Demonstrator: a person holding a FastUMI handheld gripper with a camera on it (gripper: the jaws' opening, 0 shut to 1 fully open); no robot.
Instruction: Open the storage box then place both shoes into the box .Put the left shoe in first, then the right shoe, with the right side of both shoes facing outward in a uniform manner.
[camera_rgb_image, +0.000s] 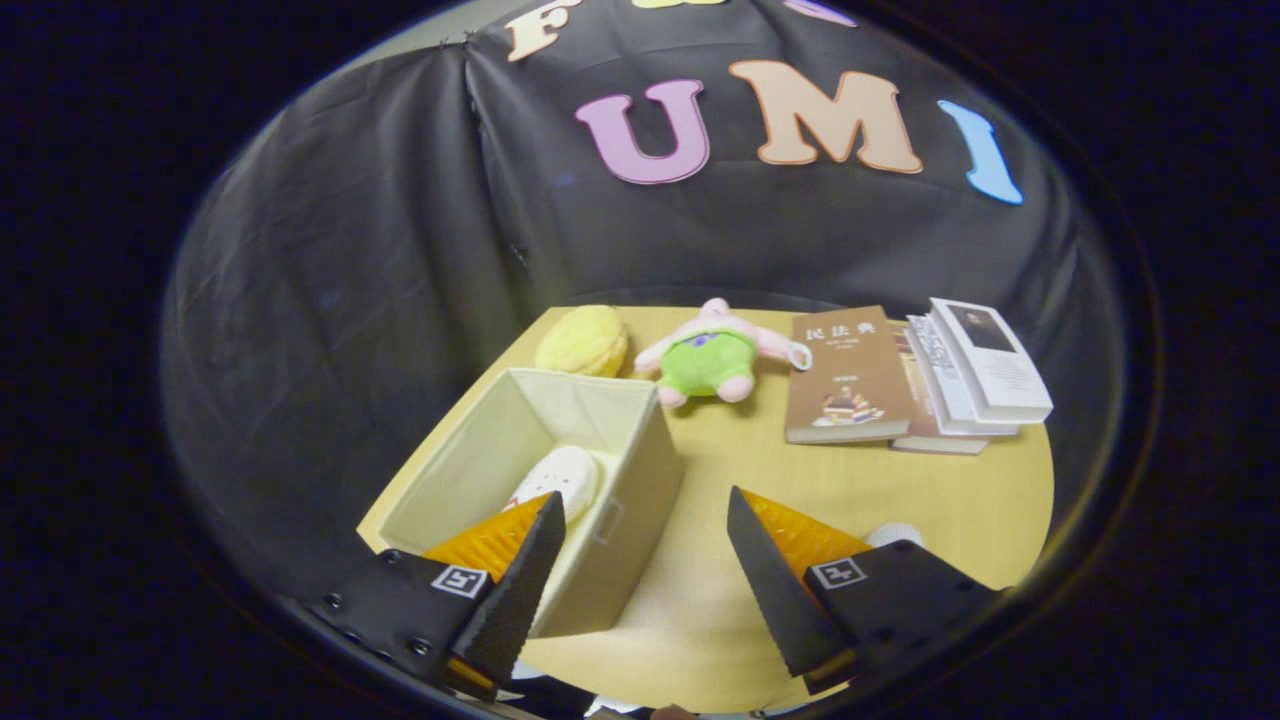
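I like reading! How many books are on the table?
3 that I can tell: a brown book, a white book atop another, all beyond the open gripper. More may be hidden underneath.

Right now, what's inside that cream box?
One white shoe lies in the open box, toward its near end. The claw hangs open above; one finger covers the shoe's near part and the box floor there.

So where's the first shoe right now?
A white shoe lies inside the open storage box, just beyond the open gripper's left finger.
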